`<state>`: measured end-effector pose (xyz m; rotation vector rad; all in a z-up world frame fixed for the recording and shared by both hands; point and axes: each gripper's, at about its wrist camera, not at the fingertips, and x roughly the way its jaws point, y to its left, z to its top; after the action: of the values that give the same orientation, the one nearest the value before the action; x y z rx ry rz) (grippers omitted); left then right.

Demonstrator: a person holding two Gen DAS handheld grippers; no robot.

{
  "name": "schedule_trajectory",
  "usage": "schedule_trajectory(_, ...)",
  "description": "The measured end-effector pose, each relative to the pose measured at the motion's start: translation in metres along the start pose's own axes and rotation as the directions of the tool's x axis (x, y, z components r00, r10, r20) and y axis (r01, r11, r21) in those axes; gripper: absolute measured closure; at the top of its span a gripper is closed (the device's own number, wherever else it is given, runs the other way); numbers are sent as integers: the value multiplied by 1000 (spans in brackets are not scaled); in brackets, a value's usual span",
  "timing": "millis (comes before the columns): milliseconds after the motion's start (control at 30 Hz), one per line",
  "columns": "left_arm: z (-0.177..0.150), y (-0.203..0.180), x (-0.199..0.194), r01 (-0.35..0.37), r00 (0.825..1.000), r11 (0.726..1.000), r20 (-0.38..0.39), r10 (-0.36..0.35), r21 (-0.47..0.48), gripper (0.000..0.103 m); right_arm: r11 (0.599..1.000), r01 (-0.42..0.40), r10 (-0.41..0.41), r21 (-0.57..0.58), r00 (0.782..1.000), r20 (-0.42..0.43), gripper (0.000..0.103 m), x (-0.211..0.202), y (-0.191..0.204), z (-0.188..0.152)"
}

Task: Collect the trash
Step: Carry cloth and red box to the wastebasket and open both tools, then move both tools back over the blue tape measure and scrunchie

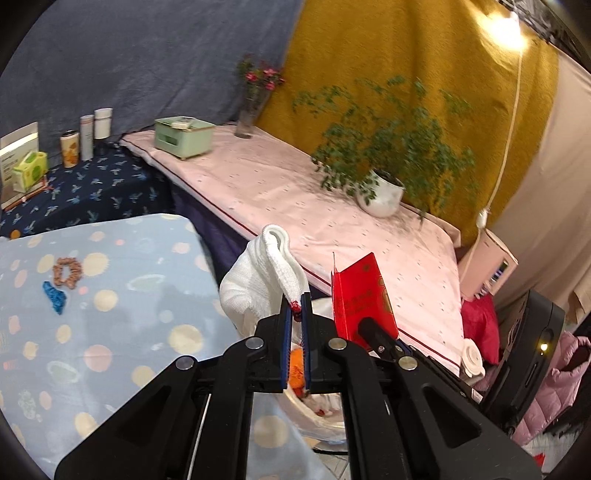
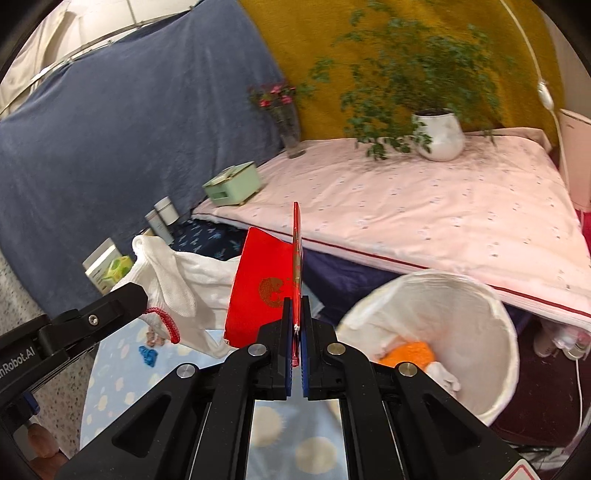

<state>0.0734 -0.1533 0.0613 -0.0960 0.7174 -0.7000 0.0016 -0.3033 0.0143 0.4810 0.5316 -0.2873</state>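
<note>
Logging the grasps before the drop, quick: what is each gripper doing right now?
Left gripper: closed on the white glove.
Right gripper: closed on the red envelope.

Bin [image 2: 491,317] mouth open from above — pink-covered table [image 2: 424,206] edge crowds its far side.

warm indoor light, brightest at the glaring lamp [image 1: 508,27] above the potted plant [image 1: 384,147], whose leaves smear with motion blur; fisheye bending and black vignette ring both views.
</note>
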Motion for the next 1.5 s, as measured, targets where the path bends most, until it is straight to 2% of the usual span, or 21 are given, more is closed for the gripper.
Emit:
schedule_trajectory(267,-22,-44,31,65,995,997,-76,-61,51,99,995,64,-64,79,998,0,100,-12,-59,-7)
schedule_trajectory(500,-34,-62,53,84,990,993,-121,-74,82,98,987,95,-94,130,995,-14,100,-11,-91,-15)
schedule_trajectory(567,-35,-63,59,84,989,994,-130,-74,75,96,986,98,-97,138,995,-17,98,-10,-97,-16)
schedule_trajectory(600,-36,-62,61,75,989,995,-134,-65,70,94,985,100,-98,139,995,-18,93,-9,-99,-17)
schedule_trajectory(633,-37,-61,62,65,989,996,-136,-55,68,81,984,106,-104,143,994,-18,91,-9,-100,-18)
schedule_trajectory(667,-36,-59,63,49,990,997,-134,-40,65,66,983,112,-111,148,994,-16,87,-9,-101,-18)
schedule_trajectory(733,-36,-55,62,26,993,998,-119,-18,62,60,982,111,-110,155,994,-17,84,-8,-102,-19)
schedule_trajectory(1067,-29,-27,59,-19,994,1000,-111,21,19,60,986,106,-103,127,994,-28,79,-2,-90,-20)
schedule_trajectory(1500,-24,22,42,-74,994,995,-85,68,-68,60,997,66,-64,46,997,-43,79,8,-43,-17)
